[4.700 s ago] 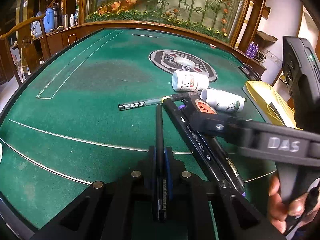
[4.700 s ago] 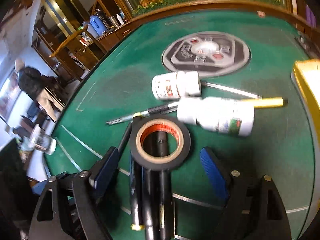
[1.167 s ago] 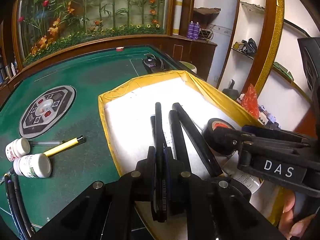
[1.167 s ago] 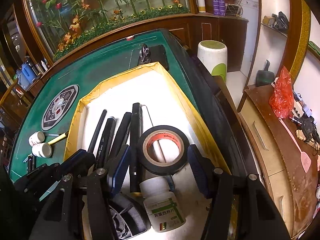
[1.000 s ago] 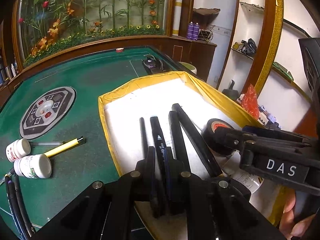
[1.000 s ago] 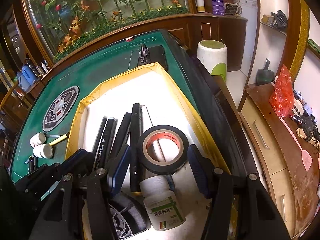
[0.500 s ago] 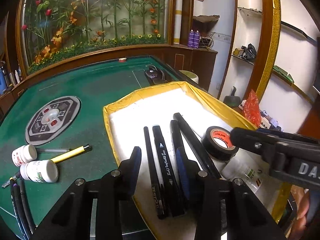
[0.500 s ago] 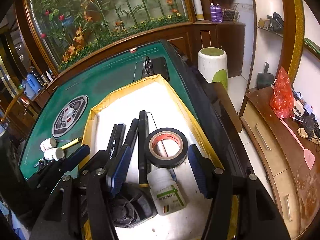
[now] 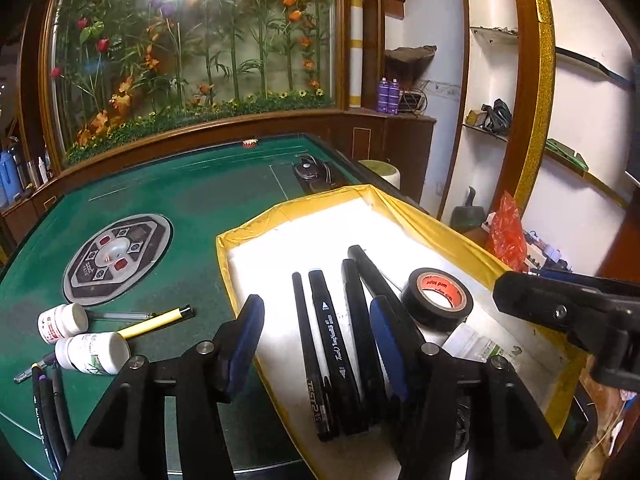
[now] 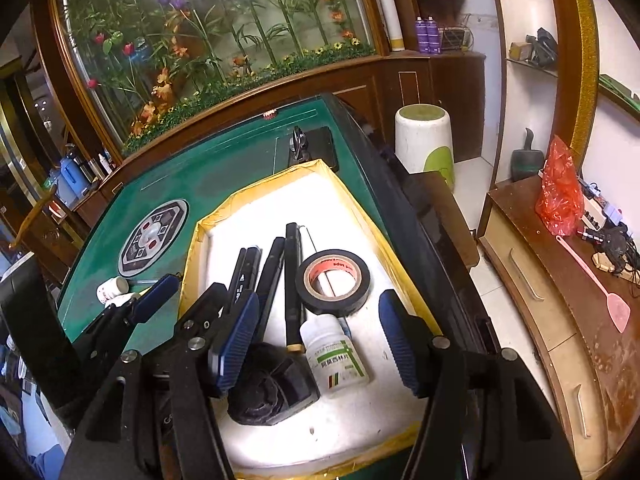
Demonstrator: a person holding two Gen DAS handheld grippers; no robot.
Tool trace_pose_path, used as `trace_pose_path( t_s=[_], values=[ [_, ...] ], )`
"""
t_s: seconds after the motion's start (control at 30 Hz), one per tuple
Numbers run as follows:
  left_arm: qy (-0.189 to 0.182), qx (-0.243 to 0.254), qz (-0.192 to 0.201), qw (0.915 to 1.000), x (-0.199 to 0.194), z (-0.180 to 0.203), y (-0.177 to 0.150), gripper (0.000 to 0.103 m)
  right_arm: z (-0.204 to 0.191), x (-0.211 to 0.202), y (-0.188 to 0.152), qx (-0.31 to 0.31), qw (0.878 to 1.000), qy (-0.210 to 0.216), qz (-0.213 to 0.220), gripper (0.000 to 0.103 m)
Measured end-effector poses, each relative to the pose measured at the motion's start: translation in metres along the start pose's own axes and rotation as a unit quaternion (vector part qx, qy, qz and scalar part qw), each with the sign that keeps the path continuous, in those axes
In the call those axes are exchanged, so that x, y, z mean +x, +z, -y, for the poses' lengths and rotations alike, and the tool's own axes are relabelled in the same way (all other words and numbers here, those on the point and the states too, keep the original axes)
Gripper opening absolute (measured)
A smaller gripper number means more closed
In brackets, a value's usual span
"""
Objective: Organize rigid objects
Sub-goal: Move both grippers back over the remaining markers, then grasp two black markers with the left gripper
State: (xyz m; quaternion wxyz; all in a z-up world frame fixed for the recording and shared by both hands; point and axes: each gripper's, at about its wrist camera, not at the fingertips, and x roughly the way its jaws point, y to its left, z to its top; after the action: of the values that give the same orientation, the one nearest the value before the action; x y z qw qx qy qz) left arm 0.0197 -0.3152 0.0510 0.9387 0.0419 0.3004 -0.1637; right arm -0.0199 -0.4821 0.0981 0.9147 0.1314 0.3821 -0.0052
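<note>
Left gripper (jaws opening) above tray

At twelve o'clock we face a glass-fronted case of artificial flowers; white shelved wall at two o'clock.

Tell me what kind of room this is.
Probably a lived-in home game room: a green felt mahjong-style table with a central control panel, a glass case of artificial flowers behind it, and cluttered wall shelves.
</note>
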Motion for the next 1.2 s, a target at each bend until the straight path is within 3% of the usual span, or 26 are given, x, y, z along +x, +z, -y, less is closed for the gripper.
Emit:
trace_pose_path(
  t_s=[0.27,0.5,0.7,1.0,1.2],
  values=[
    [-0.006,0.006,0.003,1.0000,-0.029,-0.012,-0.003,0.064,-0.007,-0.011,-0.005,-0.006,1.000,0.007,0.007,0.064],
    [-0.026,-0.048,0.007,0.9985,-0.080,-0.070,-0.011,0.064,-0.040,-0.013,-0.011,-0.041,0.998,0.036,0.018,0.064],
    [0.019,-0.090,0.017,0.9957,-0.112,-0.130,-0.036,0.064,-0.091,-0.005,-0.026,-0.098,0.992,0.084,0.007,0.064],
    [0.071,-0.174,-0.041,0.9813,-0.118,-0.219,-0.080,0.064,-0.149,0.019,-0.063,-0.158,0.977,0.135,-0.040,0.064],
    [0.054,-0.216,-0.087,0.9709,-0.099,-0.237,-0.095,0.062,-0.149,0.025,-0.072,-0.158,0.976,0.138,-0.051,0.064]
  ],
)
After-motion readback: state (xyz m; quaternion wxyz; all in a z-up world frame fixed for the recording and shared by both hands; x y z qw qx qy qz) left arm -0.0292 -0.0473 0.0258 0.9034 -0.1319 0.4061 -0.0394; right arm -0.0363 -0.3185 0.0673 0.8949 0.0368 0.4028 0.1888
